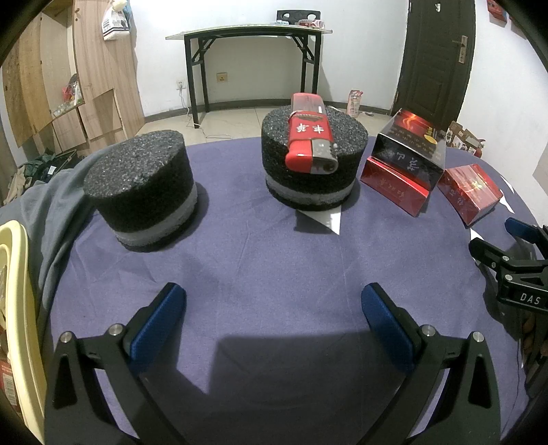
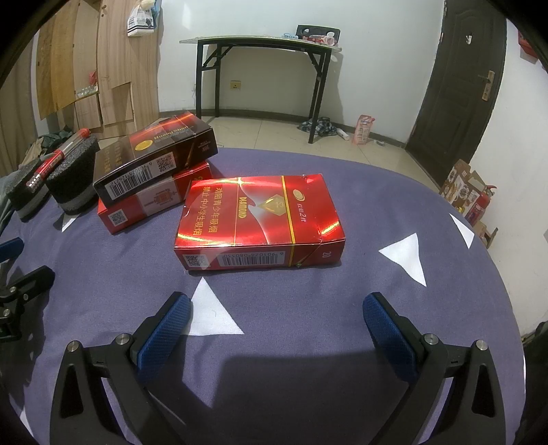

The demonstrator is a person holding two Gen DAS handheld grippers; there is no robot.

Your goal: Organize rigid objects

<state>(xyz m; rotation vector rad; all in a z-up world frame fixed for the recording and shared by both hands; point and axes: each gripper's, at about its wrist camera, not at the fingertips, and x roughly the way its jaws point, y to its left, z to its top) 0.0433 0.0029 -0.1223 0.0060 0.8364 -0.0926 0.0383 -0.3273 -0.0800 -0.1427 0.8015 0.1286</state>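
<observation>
Left gripper (image 1: 273, 301): jaws stood wide apart with nothing between them, hovering over bare purple tablecloth (image 1: 274, 260).
Left pads (image 1: 161, 321): blue, textured, both clear of every object.
Right gripper (image 2: 276, 309): jaws also spread wide and empty, aimed at the red Diamond pack (image 2: 257, 222).
Right pads (image 2: 390, 332): blue; the left one sat just beside a white triangle mark (image 2: 212, 311) on the cloth.
Red Diamond pack: lay flat on the cloth just ahead of the right gripper, barcode side facing it, touching nothing else.
Dark pack (image 2: 154, 154): rested tilted on top of a second red pack (image 2: 150, 205), both left of and behind the Diamond pack, close to it.
Lighter (image 1: 310, 137): red and grey, lay across the top of the right foam block (image 1: 311, 171), its metal end overhanging the near edge.
Left foam block (image 1: 144, 191): black with a grey band, top bare, well apart from the right block.
Backdrop: a folding table (image 1: 250, 32) stood against the white wall, a dark door (image 1: 435, 58) to its right.
</observation>
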